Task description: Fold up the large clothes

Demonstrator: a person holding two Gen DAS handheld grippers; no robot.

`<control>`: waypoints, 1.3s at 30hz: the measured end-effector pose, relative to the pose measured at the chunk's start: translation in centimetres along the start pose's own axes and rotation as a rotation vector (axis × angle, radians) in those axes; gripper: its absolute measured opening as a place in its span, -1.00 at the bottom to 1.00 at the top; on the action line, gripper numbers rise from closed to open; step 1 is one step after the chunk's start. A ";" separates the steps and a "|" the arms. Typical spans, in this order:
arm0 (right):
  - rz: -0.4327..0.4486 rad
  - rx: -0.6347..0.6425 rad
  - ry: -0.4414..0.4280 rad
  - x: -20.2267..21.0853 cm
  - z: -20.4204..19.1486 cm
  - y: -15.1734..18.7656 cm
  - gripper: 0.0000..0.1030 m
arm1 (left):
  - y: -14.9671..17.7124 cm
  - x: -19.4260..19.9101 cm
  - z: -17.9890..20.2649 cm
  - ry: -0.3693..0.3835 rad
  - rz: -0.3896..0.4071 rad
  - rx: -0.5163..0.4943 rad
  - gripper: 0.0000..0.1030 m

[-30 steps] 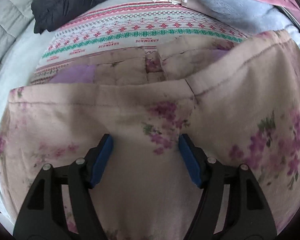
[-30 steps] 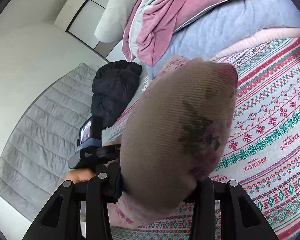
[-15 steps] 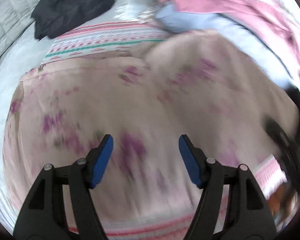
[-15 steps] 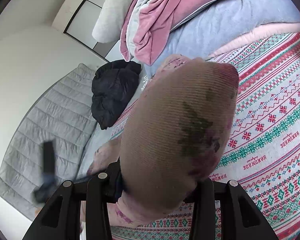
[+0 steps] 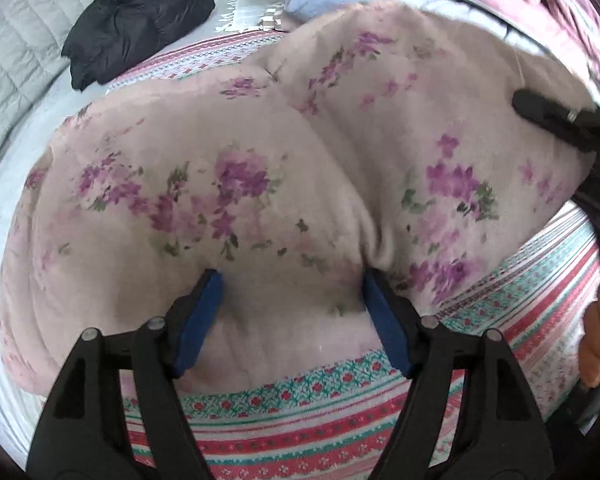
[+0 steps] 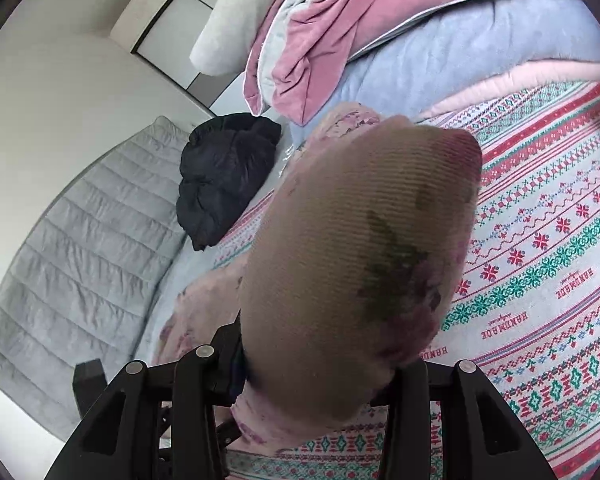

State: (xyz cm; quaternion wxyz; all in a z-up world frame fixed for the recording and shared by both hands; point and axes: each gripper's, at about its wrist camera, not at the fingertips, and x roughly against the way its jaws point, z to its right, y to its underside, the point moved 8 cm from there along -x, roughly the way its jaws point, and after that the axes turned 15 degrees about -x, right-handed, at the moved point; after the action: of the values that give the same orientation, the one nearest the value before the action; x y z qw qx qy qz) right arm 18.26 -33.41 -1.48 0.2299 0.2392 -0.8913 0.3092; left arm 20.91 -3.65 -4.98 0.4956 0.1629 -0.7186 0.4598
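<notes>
Pink floral garment (image 5: 284,184) lies spread on patterned bedspread (image 5: 540,300), near its front edge. Left gripper (image 5: 292,300) over garment hem, jaws opening, cloth below them, pads not pressing. Right gripper (image 6: 316,376) pinches bunched corner of garment (image 6: 356,264), lifted before lens. Black jacket (image 6: 224,180) at far corner, beside grey quilt (image 6: 80,248).
</notes>
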 end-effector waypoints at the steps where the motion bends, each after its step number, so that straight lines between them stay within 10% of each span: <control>1: 0.000 -0.010 -0.002 0.0 0.2 -0.1 -0.16 | 0.1 0.4 -0.3 0.011 0.008 0.016 0.44; 26: 0.033 0.040 0.040 -0.3 0.4 0.1 -0.17 | 1.9 0.0 -0.6 0.108 0.018 0.063 0.54; 39: 0.056 0.043 0.081 -0.2 0.7 -0.3 -0.17 | 9.9 4.2 -14.2 0.266 0.160 0.416 0.36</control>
State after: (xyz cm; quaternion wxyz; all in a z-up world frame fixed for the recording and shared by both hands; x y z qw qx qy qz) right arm 18.38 -33.97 -1.94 0.2517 0.2064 -0.8807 0.3441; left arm 20.16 14.17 -5.05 0.5036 0.1419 -0.5476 0.6531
